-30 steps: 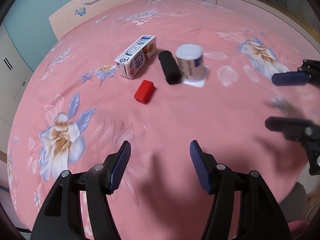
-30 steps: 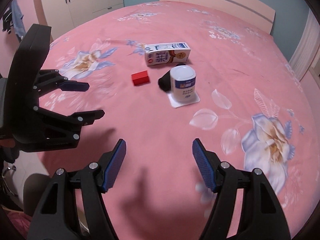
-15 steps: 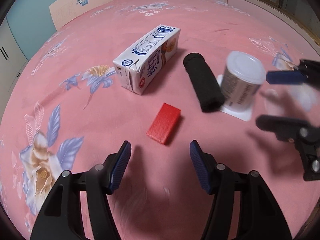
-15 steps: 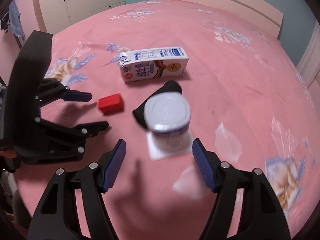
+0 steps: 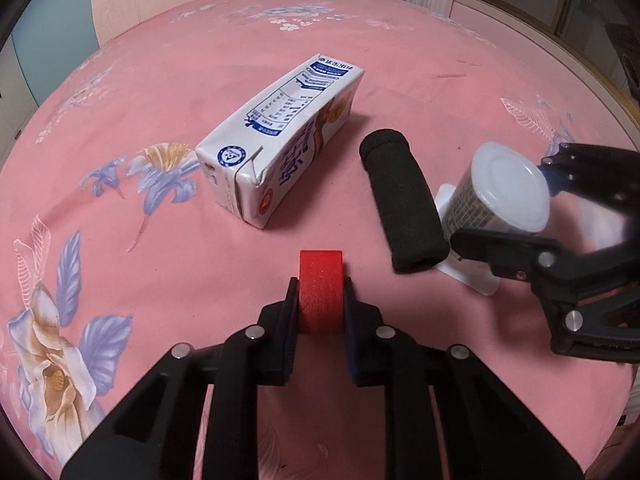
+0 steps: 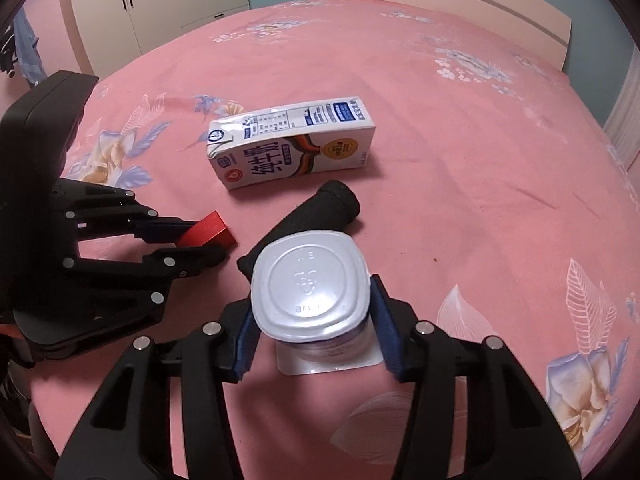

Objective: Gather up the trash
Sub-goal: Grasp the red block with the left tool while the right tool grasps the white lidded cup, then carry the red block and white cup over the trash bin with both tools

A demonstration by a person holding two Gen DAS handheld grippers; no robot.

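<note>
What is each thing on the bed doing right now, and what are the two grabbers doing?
left gripper: shut on the red block.
right gripper: jaws just closing, pads against the white cup.
white cup: upside down, on the bed.
milk carton: lying on its side.
black roll: lying flat, untouched.

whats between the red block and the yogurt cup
The black foam roll lies between the red block and the yogurt cup, its near end beside the cup. Both wrist views show it.
</note>
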